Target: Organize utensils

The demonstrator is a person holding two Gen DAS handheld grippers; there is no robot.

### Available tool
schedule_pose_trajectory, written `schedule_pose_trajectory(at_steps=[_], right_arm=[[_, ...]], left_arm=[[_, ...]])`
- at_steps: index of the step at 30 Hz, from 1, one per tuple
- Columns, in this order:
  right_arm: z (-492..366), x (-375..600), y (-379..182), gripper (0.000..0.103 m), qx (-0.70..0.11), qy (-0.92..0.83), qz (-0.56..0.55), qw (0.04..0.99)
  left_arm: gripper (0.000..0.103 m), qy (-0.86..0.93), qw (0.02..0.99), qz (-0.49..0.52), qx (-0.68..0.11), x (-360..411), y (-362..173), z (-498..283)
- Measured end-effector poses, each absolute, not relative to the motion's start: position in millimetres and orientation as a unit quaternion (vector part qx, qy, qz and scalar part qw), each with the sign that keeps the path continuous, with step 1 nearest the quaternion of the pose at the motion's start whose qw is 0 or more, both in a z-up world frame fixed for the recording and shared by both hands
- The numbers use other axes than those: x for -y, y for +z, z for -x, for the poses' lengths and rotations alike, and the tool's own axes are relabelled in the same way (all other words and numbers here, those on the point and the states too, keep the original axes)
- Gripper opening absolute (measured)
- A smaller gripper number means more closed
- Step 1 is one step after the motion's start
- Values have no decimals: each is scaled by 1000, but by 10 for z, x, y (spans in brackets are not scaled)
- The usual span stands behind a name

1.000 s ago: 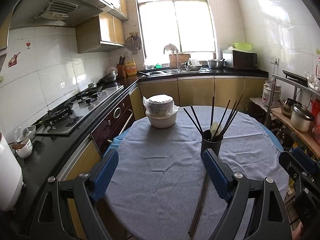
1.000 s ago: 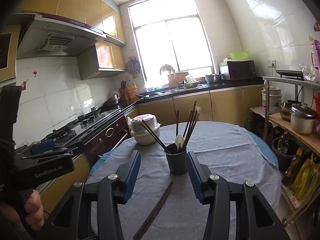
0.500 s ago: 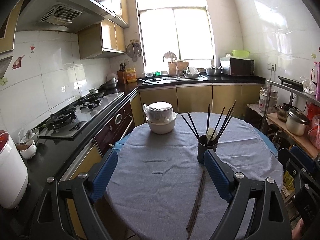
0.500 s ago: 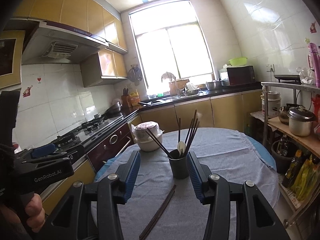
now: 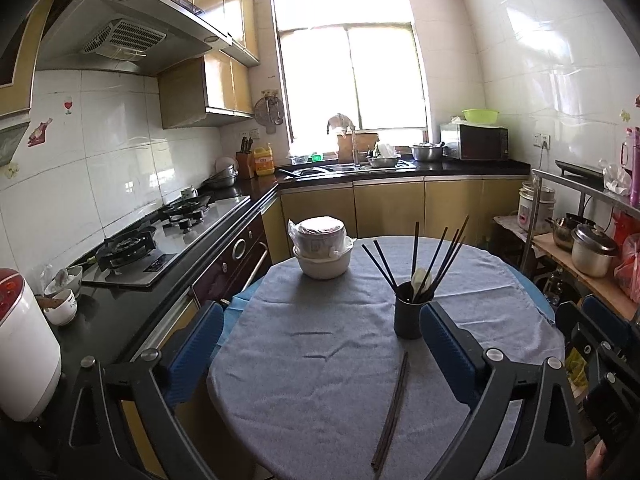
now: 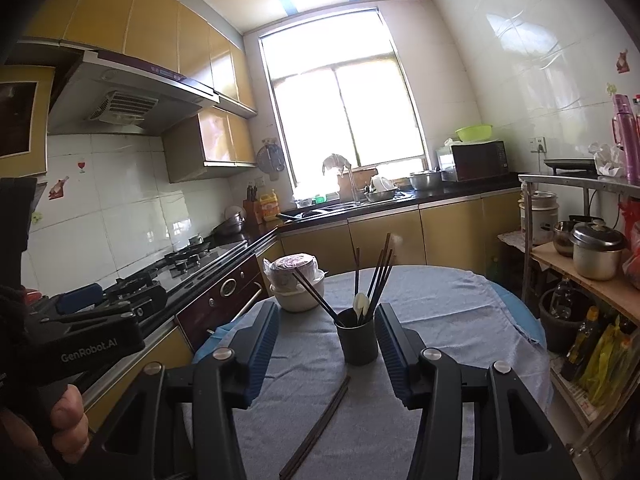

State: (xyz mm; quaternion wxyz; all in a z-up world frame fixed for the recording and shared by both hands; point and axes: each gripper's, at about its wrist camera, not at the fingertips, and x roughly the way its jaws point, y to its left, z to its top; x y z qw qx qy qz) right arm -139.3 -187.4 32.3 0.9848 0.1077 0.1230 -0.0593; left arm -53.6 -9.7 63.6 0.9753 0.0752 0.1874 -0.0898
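Note:
A dark utensil cup (image 5: 408,316) stands on the round grey-clothed table (image 5: 320,360); it holds several dark chopsticks and a pale spoon (image 5: 421,280). A pair of dark chopsticks (image 5: 391,410) lies flat on the cloth in front of the cup. My left gripper (image 5: 316,340) is open and empty, held back above the table's near edge. In the right wrist view my right gripper (image 6: 326,340) is open and empty, with the cup (image 6: 357,340) beyond its fingers and the loose chopsticks (image 6: 316,428) below.
A stack of white bowls wrapped in plastic (image 5: 323,248) sits at the table's far left. A stove and black counter (image 5: 132,248) run along the left. A rack with pots (image 5: 592,248) stands on the right. The left gripper's body (image 6: 80,328) shows in the right wrist view.
Both grippers have pulled back and risen from the table; the cup and the loose chopsticks look smaller and farther off. Both stay open.

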Motion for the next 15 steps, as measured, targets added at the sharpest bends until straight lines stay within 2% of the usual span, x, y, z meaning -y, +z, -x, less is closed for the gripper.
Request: schedule_pose_trajectory(at_steps=[15], right_arm=[[971, 1850, 341, 53, -144, -51, -91, 984]], left_arm=[[100, -95, 973, -60, -200, 22, 627, 226]])
